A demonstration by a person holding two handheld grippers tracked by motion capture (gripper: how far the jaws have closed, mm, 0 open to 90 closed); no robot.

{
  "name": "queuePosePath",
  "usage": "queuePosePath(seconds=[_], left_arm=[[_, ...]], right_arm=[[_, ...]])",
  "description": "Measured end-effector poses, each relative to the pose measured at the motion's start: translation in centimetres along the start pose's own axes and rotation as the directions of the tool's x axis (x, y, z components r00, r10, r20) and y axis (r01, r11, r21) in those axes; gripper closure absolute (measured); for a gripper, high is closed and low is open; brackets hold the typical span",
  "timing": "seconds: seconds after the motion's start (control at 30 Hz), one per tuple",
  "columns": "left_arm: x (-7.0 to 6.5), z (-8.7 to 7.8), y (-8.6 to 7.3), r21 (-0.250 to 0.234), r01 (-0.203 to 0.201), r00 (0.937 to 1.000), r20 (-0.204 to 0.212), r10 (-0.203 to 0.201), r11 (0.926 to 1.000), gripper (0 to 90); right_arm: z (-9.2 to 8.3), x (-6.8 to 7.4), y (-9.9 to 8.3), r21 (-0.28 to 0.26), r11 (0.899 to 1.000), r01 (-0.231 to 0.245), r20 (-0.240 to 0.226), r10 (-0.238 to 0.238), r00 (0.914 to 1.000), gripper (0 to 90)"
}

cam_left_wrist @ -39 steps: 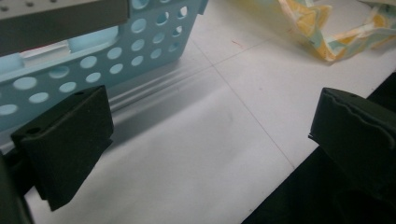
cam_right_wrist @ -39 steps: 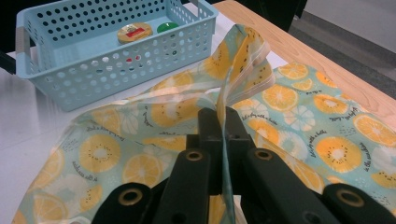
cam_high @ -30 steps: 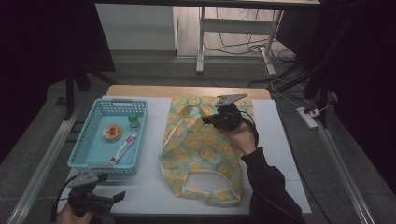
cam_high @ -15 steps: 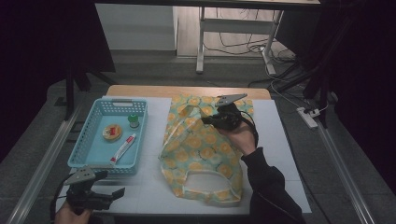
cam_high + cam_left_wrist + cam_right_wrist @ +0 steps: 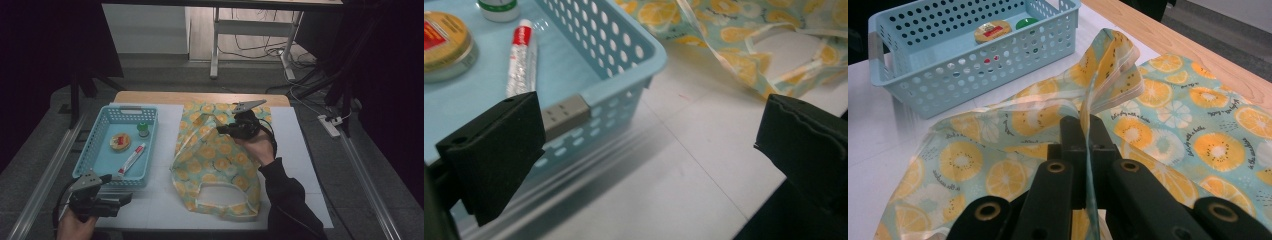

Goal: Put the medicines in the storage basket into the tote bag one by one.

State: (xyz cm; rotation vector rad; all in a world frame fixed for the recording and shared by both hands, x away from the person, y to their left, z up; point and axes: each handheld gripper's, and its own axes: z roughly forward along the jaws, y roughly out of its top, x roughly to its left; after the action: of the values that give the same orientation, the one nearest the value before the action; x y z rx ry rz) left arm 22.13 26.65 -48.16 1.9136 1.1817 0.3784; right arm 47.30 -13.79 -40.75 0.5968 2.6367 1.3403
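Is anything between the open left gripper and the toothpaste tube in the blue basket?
Yes. The near wall of the light-blue perforated plastic basket stands between the left gripper and the red-and-white toothpaste tube, which lies inside on the basket floor. The fingers sit low outside that wall, so they would probably have to go over the rim.

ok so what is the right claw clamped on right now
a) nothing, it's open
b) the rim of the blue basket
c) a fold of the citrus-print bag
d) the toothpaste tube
c: in the right gripper view the right claw is shut with a fold of the citrus-print bag pinched between its jaws, while the blue basket sits apart, farther off.
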Motion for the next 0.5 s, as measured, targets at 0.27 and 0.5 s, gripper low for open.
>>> queuePosePath(seconds=[0.27,0.5], left_arm=[[1.2,0.6,1.3,-0.001,0.024,0.9992,0.031,-0.024,0.9997,0.6],[2.1,1.0,2.3,-0.019,0.037,0.9993,-0.005,-0.037,0.9991,0.2]], right_arm=[[-0.1,0.0,0.0,-0.005,1.000,-0.009,-0.003,0.009,1.0000,90.0],[-0.1,0.1,0.0,-0.002,1.000,0.004,-0.008,-0.004,1.0000,90.0]])
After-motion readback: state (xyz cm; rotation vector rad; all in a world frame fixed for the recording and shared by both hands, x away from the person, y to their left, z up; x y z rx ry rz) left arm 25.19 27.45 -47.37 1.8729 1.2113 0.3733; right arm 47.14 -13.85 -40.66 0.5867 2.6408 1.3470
